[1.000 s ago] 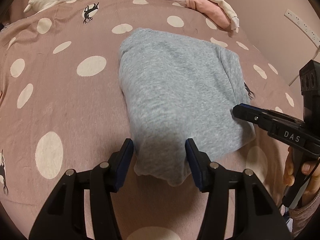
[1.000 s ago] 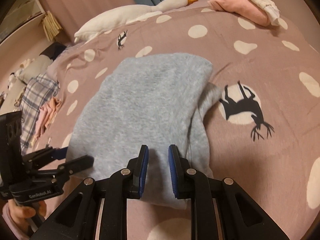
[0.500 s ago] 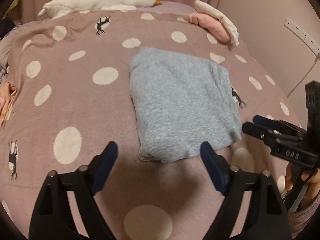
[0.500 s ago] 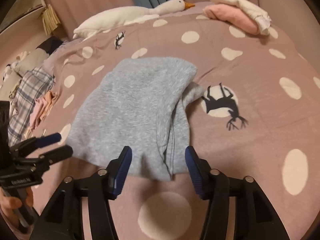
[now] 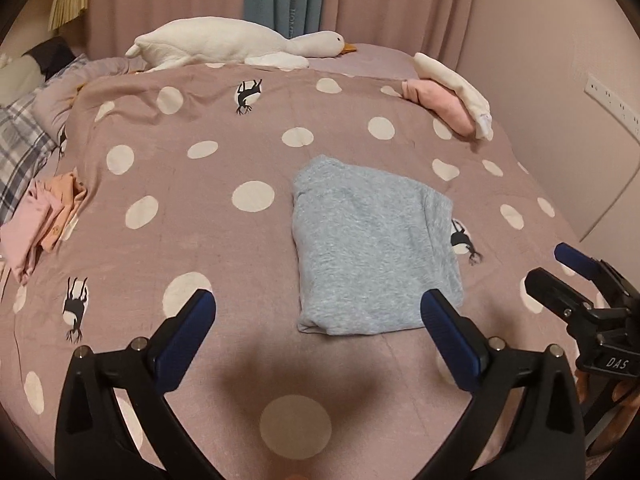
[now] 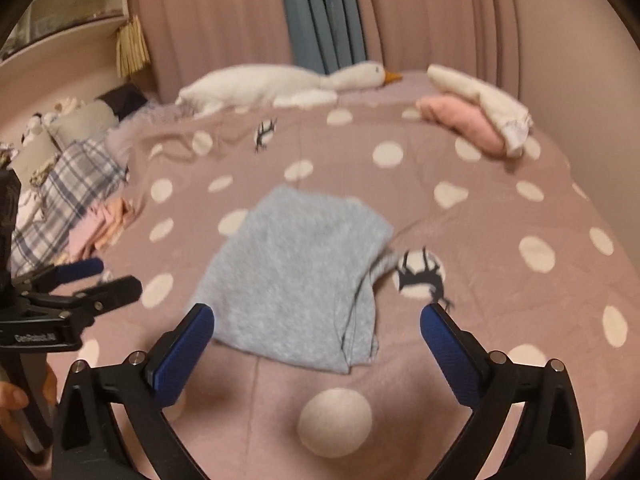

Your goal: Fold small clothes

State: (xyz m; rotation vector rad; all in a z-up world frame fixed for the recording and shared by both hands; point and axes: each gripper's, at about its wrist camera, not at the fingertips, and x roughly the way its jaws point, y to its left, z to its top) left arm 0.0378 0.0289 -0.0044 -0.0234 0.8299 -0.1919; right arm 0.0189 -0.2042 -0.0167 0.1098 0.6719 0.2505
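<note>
Your left gripper (image 5: 318, 322) now stands spread wide with nothing between its pads; a second ago the near edge of the grey garment (image 5: 372, 248) sat between them, the jaws only half apart. They have just been opening. Your right gripper (image 6: 316, 334) has likewise just been opening: a second ago its pads were nearly together over the garment's near edge, and now they stand wide apart and empty. Both cameras have pulled up and back, so the garment looks smaller and farther, and more of the bed (image 5: 224, 264) and the curtains (image 5: 360, 0) behind it comes into view.

The garment lies folded into a rough rectangle near the middle of the bed, flat on the spotted cover, just beyond both pairs of fingertips and touched by neither. In the right wrist view a loose flap of it trails along its right side, next to a deer print (image 6: 420, 274).

Count: one grey garment; two grippers, each visible at the edge of the other's view; one plush goose (image 5: 236, 46) at the head of the bed; one stack of two folded pieces, cream on pink (image 5: 452, 98), at the far right; one loose heap of pink and orange clothes (image 5: 44, 216) at the left edge, number unclear; one plaid cloth (image 6: 68, 184) beside it
</note>
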